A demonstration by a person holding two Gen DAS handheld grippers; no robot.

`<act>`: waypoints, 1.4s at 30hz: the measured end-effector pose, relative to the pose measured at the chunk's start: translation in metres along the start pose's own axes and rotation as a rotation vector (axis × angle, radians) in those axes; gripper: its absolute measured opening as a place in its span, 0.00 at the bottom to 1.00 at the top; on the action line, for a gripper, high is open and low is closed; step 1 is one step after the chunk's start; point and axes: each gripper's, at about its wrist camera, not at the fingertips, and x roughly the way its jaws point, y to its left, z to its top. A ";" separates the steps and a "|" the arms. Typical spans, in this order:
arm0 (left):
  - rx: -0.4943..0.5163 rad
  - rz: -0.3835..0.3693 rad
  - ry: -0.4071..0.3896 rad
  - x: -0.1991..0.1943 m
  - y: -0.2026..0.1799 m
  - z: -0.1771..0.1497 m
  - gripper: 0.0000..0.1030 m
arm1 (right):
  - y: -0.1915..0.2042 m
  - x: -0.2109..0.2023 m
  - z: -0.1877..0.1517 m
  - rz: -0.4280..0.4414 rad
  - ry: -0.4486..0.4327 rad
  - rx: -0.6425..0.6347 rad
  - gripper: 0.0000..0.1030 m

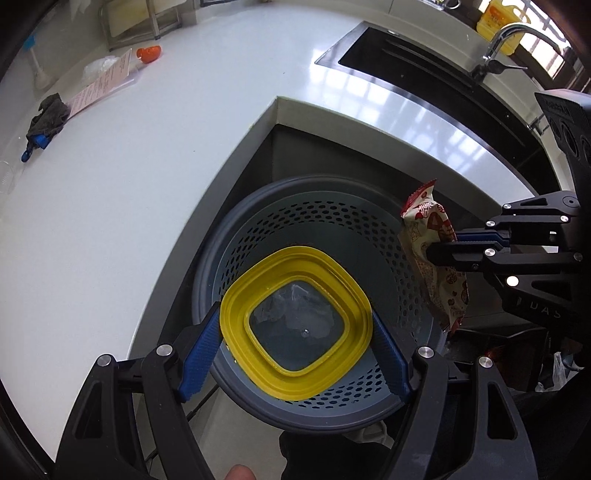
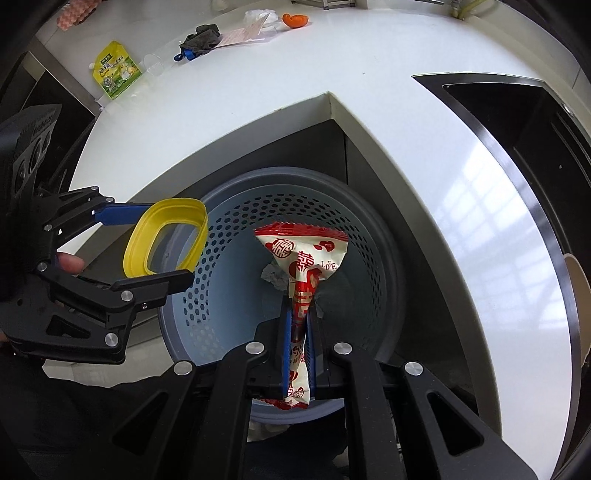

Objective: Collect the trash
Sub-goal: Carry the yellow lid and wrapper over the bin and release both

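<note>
One white L-shaped countertop (image 1: 155, 155), wrapping an inner corner. One dark sink (image 1: 417, 70) sunk into it, with one chrome faucet (image 1: 513, 37) seen only from the left wrist. One round grey perforated bin (image 1: 314, 229) on the floor below that corner, holding crumpled clear plastic and a grey wad (image 2: 273, 275) at its bottom.

Two grippers, both tipped steeply down over the bin. Left gripper (image 1: 295, 354) spread wide, blue pads pressed on opposite edges of one yellow-rimmed clear lid (image 1: 295, 325), held above the bin's mouth. Right gripper (image 2: 300, 332) pinched nearly closed on one red-and-white snack wrapper (image 2: 304, 258), upper end fanned out over the bin's interior, lower end hanging out behind the jaws.

Farther back on the counter: one grey cloth (image 1: 50, 116) lying on a blue-handled tool, one pink printed sheet (image 1: 107, 83) touching the cloth, one orange peel (image 1: 149, 53) just past the sheet.

Only in the right wrist view: one yellow-green pouch (image 2: 116, 72) and one clear plastic cup (image 2: 155, 66) beside it, plus a fingertip (image 2: 70, 263) behind the left gripper. Only in the left wrist view: one yellow bottle (image 1: 502, 22) behind the faucet.
</note>
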 end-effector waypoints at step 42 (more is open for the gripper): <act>0.043 -0.038 0.065 0.036 -0.010 -0.005 0.75 | 0.006 0.027 0.013 -0.017 0.056 -0.034 0.18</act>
